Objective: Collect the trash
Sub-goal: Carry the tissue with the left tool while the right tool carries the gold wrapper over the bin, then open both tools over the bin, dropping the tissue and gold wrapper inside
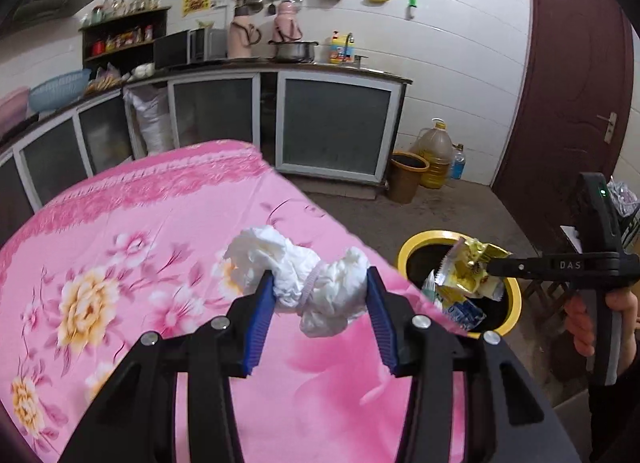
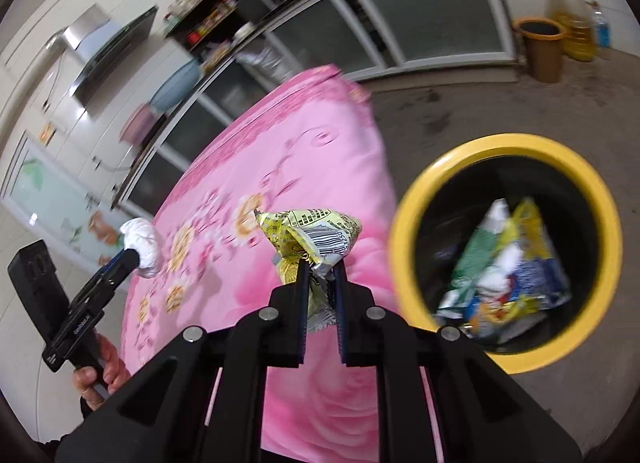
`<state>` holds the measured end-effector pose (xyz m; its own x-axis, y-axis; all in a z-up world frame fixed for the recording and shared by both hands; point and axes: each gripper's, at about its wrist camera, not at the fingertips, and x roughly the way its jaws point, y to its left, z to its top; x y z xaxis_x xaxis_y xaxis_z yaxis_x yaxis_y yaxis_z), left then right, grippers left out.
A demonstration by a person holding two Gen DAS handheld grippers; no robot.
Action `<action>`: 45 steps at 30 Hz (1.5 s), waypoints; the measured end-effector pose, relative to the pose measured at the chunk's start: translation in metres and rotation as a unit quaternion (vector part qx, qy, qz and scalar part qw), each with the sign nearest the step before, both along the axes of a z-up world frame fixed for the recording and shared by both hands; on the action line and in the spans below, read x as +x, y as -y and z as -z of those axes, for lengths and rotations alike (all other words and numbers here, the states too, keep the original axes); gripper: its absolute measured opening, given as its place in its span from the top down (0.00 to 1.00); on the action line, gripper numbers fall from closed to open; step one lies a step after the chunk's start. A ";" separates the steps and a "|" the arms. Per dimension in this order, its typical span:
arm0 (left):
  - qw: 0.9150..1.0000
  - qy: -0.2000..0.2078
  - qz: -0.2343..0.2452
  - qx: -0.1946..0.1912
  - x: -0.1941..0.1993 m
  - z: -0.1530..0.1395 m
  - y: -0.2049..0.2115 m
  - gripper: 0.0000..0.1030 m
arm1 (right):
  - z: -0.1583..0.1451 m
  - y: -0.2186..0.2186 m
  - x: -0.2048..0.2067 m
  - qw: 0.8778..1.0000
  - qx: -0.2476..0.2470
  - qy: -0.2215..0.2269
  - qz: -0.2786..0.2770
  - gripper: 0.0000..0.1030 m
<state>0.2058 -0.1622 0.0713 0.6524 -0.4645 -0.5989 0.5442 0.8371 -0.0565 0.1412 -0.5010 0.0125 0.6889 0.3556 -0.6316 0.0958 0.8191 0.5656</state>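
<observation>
Across the near and left part of both views we see a table under a pink floral cloth [image 1: 132, 247], its far edge running toward a row of glass-fronted cabinets [image 1: 334, 123] along the far wall. We note a dark red door [image 1: 572, 95] at the far right in the left wrist view.

On the concrete floor, just beside the right edge of the table, stands a black bin with a yellow rim [image 2: 404, 223]. It already contains several wrappers [image 2: 504, 267], printed in green, yellow, blue and white. A smaller brown bucket [image 1: 406, 177] stands well apart, near the far cabinets, with a large oil jug [image 1: 436, 151] just beside it.

We hold the left gripper [image 1: 320, 283] over the cloth. Its blue-padded fingers [image 1: 262, 311] are partly apart and clamped on a crumpled white tissue wad [image 1: 304, 267], which bulges out on both sides of the pads.

We hold the right gripper [image 2: 320, 263] near the right edge of the table, with the bin to its right. Its jaws are nearly together, pinching a crumpled yellow snack wrapper [image 2: 310, 237] with a barcode panel. In the left wrist view, this wrapper hangs over the bin opening. A hand [image 1: 600, 315] grips the right gripper's handle.
</observation>
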 end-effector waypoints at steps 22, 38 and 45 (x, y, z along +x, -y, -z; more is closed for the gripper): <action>0.993 0.007 0.112 0.022 0.004 0.018 0.179 0.58 | 0.035 0.101 -0.037 0.984 -0.073 -0.009 0.161 0.88; 0.992 -0.031 0.113 0.044 0.025 0.061 0.224 0.58 | 0.062 0.109 -0.025 0.977 -0.101 -0.040 0.185 0.88; 0.991 -0.060 0.107 0.045 0.037 0.078 0.236 0.57 | 0.077 0.110 -0.010 0.976 -0.097 -0.073 0.183 0.88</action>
<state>0.2425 -0.3979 -0.0063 0.4664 -0.5265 -0.7108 0.7041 0.7074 -0.0619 0.1312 -0.6115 -0.0641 0.6458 -0.0330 -0.7628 0.4697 0.8048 0.3629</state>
